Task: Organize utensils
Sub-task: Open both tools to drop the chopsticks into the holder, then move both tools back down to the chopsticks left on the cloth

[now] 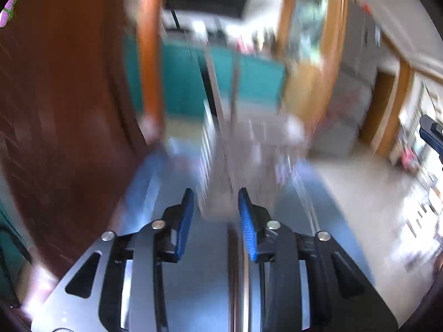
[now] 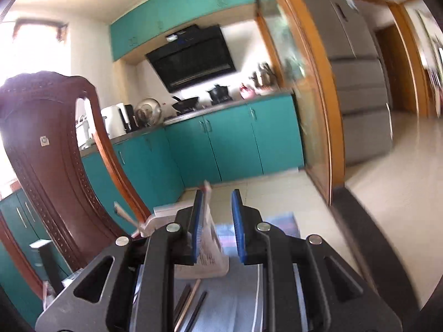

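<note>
Left gripper (image 1: 216, 203) low in frame, blue pads (image 1: 185, 221) parted, nothing pressed between them. Just ahead of the fingertips, a pale holder (image 1: 221, 171), heavily smeared by blur. Dark wooden chair back (image 1: 63, 110) to the left. Teal cabinets (image 1: 182, 83) beyond. Pale floor (image 1: 360, 193) to the right.

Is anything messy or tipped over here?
A little. The white basket between the right tongs looks tilted, and a few chopsticks lie loose on the table in front of it, not inside. The left view is too blurred to judge.
</note>
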Motion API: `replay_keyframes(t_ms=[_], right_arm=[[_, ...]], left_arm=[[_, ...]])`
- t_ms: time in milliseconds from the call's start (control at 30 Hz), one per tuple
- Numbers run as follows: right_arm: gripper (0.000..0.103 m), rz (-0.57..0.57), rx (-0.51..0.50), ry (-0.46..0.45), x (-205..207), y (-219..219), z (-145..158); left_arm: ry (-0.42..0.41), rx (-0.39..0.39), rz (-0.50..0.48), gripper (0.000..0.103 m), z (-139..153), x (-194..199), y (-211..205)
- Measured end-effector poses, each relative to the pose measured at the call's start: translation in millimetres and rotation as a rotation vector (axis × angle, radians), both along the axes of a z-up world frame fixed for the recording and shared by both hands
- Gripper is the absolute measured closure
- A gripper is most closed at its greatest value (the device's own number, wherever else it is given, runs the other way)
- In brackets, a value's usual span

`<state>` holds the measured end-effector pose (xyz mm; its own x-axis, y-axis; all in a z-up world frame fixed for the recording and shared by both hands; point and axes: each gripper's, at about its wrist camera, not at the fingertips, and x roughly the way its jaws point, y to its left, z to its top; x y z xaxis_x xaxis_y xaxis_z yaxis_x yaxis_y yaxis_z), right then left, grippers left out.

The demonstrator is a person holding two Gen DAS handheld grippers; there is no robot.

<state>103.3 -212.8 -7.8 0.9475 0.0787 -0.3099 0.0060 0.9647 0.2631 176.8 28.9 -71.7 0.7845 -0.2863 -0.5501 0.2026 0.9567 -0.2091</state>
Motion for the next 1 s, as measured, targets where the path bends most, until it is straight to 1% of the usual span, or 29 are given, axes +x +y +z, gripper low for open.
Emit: replay_keyframes(t_ms=[33,67,100,133,200,233,300,367,400,433,467,500,567,633,800,833,900,1000], right_arm=[[0.082,0.005,-0.020,0.064,9.6,2.6,-12.5],[0.082,0.008,-0.031,0.151,21.3,5.2,-27.8],[0.082,0.018,-0.019,0.231,32.2,6.0,-42.3],[0.082,0.045,0.022,0.315,43.4,5.8,-59.0],[0.082,0.066,0.074,0.411,56.6,7.8,-79.5],[0.082,0.072,0.073,0.435,60.6,10.7,-85.1],[0.082,0.081,0.052,0.457,65.3,17.7,-90.3],[0.082,0.099,0.021,0.482,71.1,27.1,-94.8],[0.082,0.106,0.013,0.495,73.5,30.7,-96.8],[0.082,0.110,0.008,0.504,77.3,33.8,-97.6],[0.082,0.115,0.002,0.519,78.9,36.3,-102.2],[0.082,0.118,-0.003,0.530,77.0,38.2,-107.3],[0.082,0.127,-0.016,0.558,80.9,42.8,-114.1],[0.082,0.139,-0.024,0.577,84.0,46.4,-120.8],[0.082,0.167,-0.030,0.623,92.9,55.2,-134.4],[0.082,0.173,-0.036,0.633,95.1,58.6,-137.3],[0.082,0.184,-0.042,0.646,98.0,62.9,-141.2],[0.082,0.195,-0.049,0.661,101.5,68.6,-146.1]], left_arm=[[0.092,-0.011,-0.057,0.074,-14.3,9.3,-5.6],[0.160,-0.012,-0.098,0.074,-26.9,15.7,-11.5],[0.196,-0.001,-0.114,0.074,-35.9,17.7,-15.9],[0.246,0.025,-0.142,0.074,-46.5,21.7,-23.8],[0.294,0.056,-0.169,0.074,-57.4,25.7,-33.0],[0.311,0.088,-0.168,0.074,-63.2,26.3,-36.5],[0.338,0.126,-0.155,0.074,-71.8,27.3,-38.5],[0.368,0.140,-0.146,0.074,-79.3,29.3,-38.2],[0.363,0.142,-0.145,0.074,-80.7,25.2,-38.2],[0.363,0.141,-0.138,0.077,-80.7,24.3,-37.5],[0.363,0.137,-0.129,0.084,-80.7,23.7,-36.4],[0.366,0.134,-0.114,0.089,-80.3,23.3,-33.8],[0.373,0.107,-0.083,0.090,-79.2,21.7,-26.1],[0.375,0.061,-0.070,0.090,-74.9,18.3,-15.6],[0.321,-0.073,-0.072,0.090,-56.1,1.6,4.1],[0.319,-0.089,-0.071,0.090,-54.4,-0.4,5.8],[0.329,-0.100,-0.063,0.090,-56.3,-3.2,7.2],[0.344,-0.083,-0.041,0.089,-57.7,0.7,10.9]])
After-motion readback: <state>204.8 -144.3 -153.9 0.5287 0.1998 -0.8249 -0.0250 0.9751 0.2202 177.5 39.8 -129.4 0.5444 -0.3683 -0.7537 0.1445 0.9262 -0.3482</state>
